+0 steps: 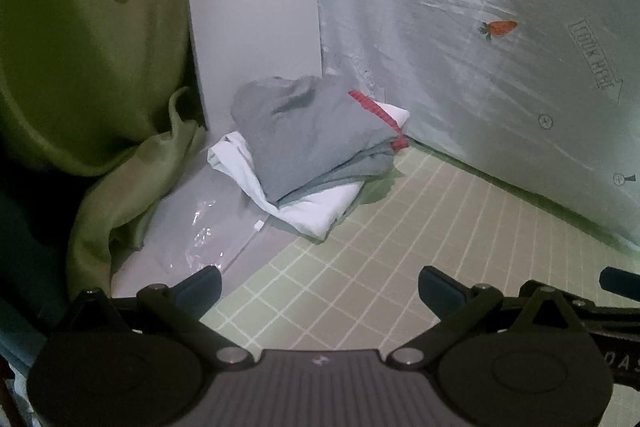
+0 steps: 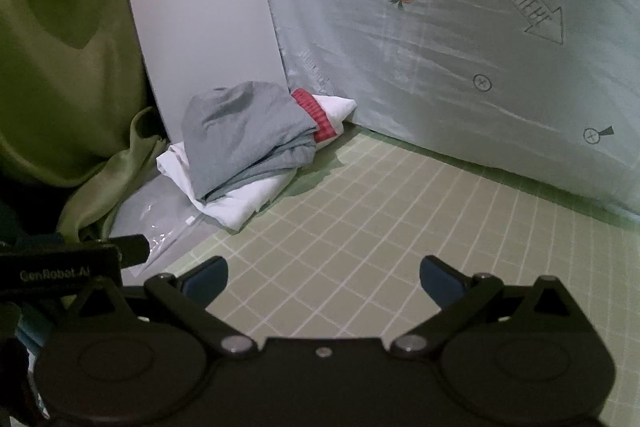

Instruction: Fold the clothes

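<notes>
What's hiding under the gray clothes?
Under the gray folded garment lies a folded white garment, sticking out at its front and right. A red striped band shows between them. Anything deeper is covered.

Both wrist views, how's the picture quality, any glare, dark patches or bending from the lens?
Left wrist view: dim light, black fisheye corners, the grid mat lines bow, and glare glints off the clear plastic bag. Right wrist view: similarly dim, the grey garment casts a soft shadow onto the mat, the printed sheet shows a faint sheen, and the open right gripper is dark and underexposed.
</notes>
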A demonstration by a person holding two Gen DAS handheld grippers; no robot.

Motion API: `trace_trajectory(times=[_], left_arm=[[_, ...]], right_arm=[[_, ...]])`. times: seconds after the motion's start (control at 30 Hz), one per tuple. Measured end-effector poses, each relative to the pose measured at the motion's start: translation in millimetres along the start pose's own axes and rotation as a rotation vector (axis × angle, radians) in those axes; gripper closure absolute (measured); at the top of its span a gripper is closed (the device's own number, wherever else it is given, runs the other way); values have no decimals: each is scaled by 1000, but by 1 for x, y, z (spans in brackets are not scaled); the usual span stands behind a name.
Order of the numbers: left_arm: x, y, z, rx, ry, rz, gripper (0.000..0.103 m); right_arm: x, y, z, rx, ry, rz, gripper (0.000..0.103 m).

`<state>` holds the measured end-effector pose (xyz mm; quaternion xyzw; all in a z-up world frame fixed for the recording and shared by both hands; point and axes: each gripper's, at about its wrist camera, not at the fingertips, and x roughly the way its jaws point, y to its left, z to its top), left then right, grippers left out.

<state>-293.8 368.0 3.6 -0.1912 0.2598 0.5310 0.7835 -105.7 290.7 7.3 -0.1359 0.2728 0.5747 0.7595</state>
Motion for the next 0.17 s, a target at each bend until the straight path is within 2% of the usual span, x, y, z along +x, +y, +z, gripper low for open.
trace_trajectory(times=[0.17], left_arm=[[2,-1,2,-3,2,-3,0]], right_arm=[[0,-1,1,-3,-4,-3,0]])
